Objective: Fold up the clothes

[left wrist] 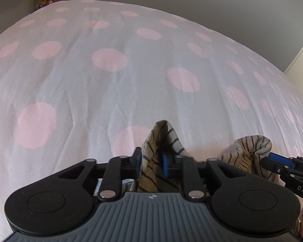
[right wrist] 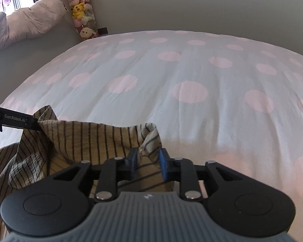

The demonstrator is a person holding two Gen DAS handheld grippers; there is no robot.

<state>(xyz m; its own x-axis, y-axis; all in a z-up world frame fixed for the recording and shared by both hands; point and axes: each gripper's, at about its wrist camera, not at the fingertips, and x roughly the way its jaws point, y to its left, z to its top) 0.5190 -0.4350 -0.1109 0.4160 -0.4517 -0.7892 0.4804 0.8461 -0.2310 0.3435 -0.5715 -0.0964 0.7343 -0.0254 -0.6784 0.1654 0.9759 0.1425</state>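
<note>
Both jaws stand apart: the left hand-held gripper and right hand-held gripper each straddle a corner of the striped garment. It hangs loosely between them above the polka-dot bed.

Crumpled beige garment with thin dark stripes, bunched at the near bed edge.

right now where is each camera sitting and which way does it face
Left wrist: rides the left claw, looks forward and down across the polka-dot bed cover; striped garment between its fingers, right claw at the right edge.
Right wrist: rides the right claw, same downward look; left claw enters at left.
Shared: garment, bed cover, plush toys by the wall.
</note>
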